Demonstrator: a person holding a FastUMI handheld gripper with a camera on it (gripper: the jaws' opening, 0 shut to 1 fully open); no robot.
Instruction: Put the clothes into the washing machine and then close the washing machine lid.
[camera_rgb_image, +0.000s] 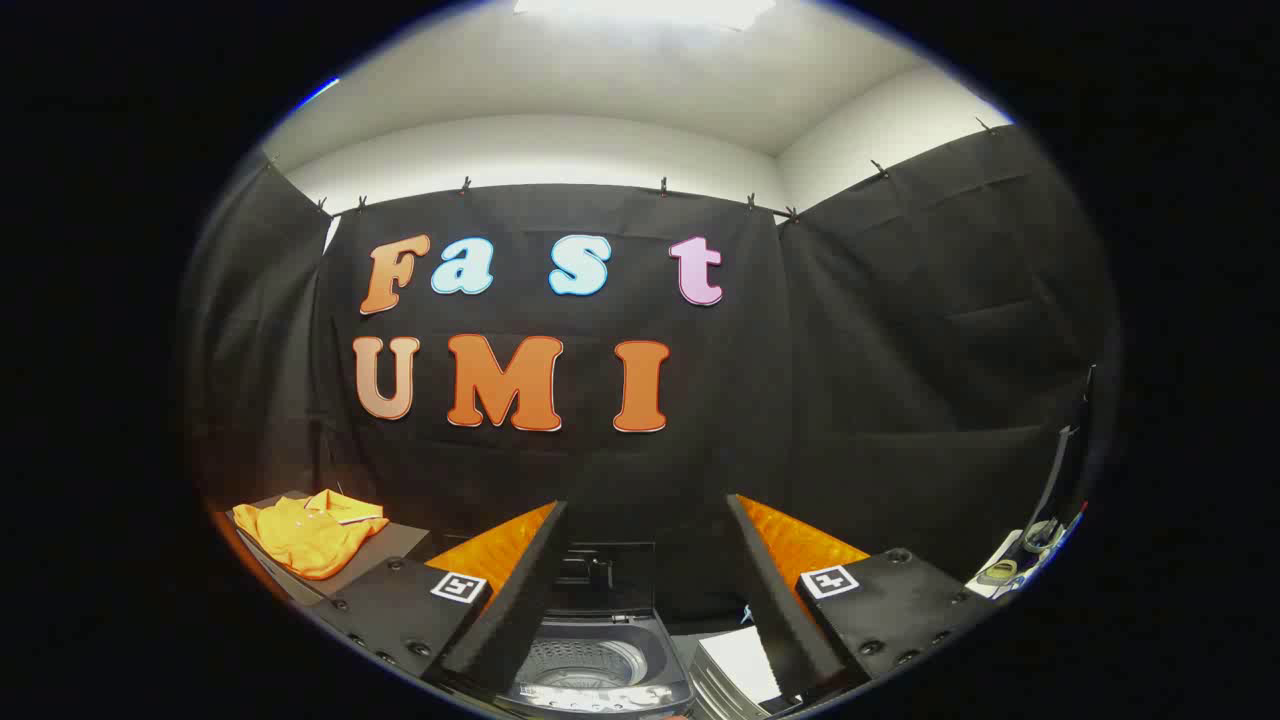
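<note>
The orange shirt (308, 532) lay crumpled on a grey board (392, 546), off beyond my left finger. The washing machine (590, 662) stood lid-up between my fingers, drum exposed. My gripper (645, 580) was spread wide, grasping nothing.

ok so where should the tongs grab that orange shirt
Take the orange shirt at its raised folds near the collar, coming down from above: it lies crumpled and flat on a grey board, so edges offer little. The open tongs sit over the washing machine.
</note>
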